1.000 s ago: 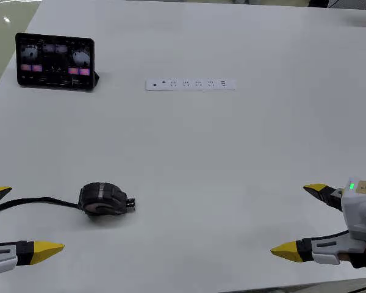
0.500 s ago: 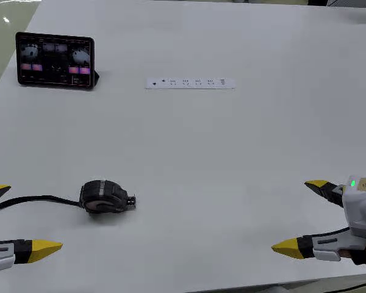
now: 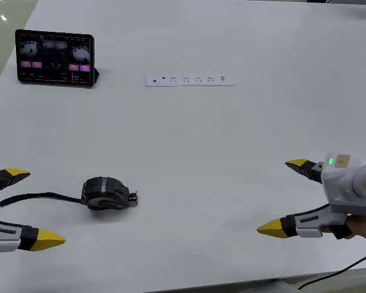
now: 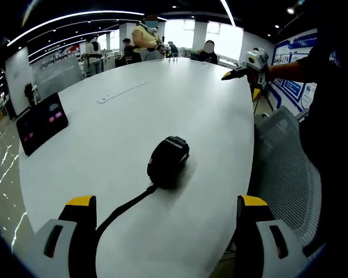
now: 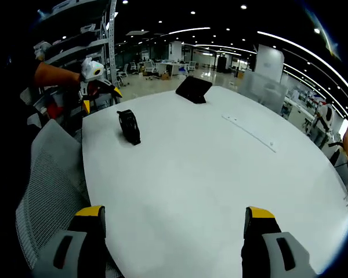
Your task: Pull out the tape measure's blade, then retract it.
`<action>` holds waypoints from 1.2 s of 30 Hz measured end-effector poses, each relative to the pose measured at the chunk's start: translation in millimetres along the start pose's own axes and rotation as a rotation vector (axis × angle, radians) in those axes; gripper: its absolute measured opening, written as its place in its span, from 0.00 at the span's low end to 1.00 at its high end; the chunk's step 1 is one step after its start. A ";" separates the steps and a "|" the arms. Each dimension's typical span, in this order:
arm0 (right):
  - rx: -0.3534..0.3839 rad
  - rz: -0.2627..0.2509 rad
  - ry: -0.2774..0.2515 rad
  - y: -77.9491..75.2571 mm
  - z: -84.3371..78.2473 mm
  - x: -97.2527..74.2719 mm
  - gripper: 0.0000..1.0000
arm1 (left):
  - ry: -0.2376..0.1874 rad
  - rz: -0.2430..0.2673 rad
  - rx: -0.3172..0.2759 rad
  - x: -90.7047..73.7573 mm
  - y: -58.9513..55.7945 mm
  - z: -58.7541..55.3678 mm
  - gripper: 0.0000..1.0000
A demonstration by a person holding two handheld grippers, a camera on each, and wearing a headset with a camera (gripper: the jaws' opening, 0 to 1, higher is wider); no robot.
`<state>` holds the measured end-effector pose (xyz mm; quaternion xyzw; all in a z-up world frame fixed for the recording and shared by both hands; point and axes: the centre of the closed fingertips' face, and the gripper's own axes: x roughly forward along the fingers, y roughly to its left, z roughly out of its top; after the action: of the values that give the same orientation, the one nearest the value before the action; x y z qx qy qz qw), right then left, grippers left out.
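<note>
head view: the tape measure (image 3: pixel 107 194) lies on its side on the white table (image 3: pixel 232 134), toward the near left. its black strap (image 3: pixel 33 197) trails left and its blade tip sits at the right end of the case. no blade is drawn out, so by the look the whole task is left to do: grip, pull, retract. the left gripper (image 3: pixel 38 207) hovers with its jaws spread wide either side of the strap's end, holding nothing. the right gripper (image 3: pixel 279 196) is well apart at the near right, jaws likewise spread and empty. the near table edge runs just below both grippers. the tablet (image 3: pixel 55 58) and power strip (image 3: pixel 190 80) stand far back, leaving bare table between the grippers.

left gripper view: the case sits dead ahead between the open jaws, the strap running back toward the left jaw. a mesh chair (image 4: pixel 284 168) hugs the table edge on the right.

right gripper view: the case lies far off to the left near the table's rim, with wide bare surface ahead, room enough for a long pull.
</note>
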<state>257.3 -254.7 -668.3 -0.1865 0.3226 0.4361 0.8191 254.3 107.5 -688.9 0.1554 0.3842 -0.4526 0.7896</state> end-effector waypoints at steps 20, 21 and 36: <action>-0.087 0.091 -0.021 20.3 52.5 61.6 0.99 | 0.114 -0.100 0.301 47.1 -4.3 47.6 0.98; -0.097 0.102 -0.018 22.9 53.2 64.2 0.99 | 0.120 -0.107 0.309 48.6 -4.7 47.5 0.98; -0.194 0.206 -0.005 46.0 78.6 109.2 0.99 | 0.204 -0.173 0.359 79.6 -5.5 45.8 0.86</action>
<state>292.7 -118.4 -688.1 -0.2298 0.2943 0.5474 0.7490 294.6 30.0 -717.7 0.3052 0.3872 -0.5616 0.6645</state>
